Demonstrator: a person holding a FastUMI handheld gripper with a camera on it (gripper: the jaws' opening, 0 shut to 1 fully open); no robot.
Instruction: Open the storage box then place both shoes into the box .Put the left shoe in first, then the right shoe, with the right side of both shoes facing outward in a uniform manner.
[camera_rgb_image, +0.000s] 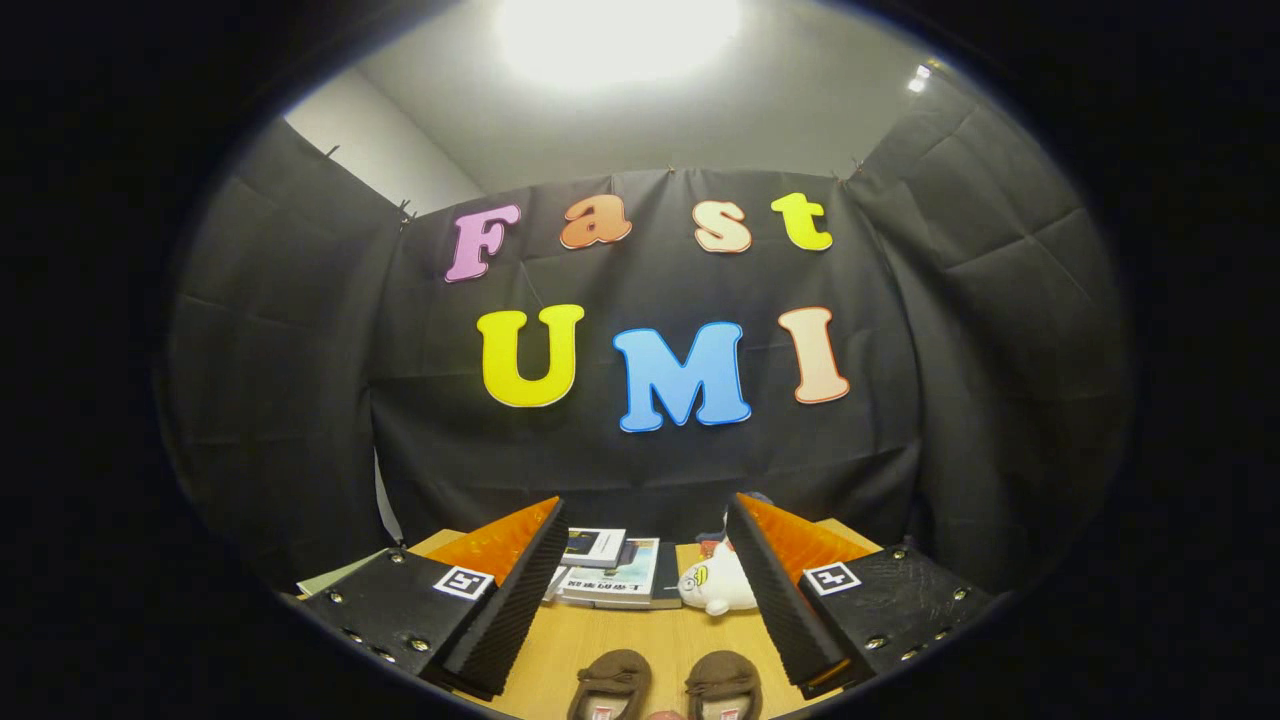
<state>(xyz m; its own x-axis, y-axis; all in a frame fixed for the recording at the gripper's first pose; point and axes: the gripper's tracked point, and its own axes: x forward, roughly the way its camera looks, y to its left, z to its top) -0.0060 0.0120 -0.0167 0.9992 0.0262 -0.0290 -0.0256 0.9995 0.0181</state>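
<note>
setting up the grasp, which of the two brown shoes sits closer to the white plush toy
The right-hand shoe, lying between the open gripper fingers: the white plush toy sits just beyond it on the table, while the other shoe lies further left, below the books.

Black cloth walls (300, 400); bright ceiling light (615, 35); wooden table (640, 640).

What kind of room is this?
Probably a small recording booth: black cloth walls hang around a wooden table holding two brown shoes, books and a plush toy. The gripper's fingers are open.
</note>
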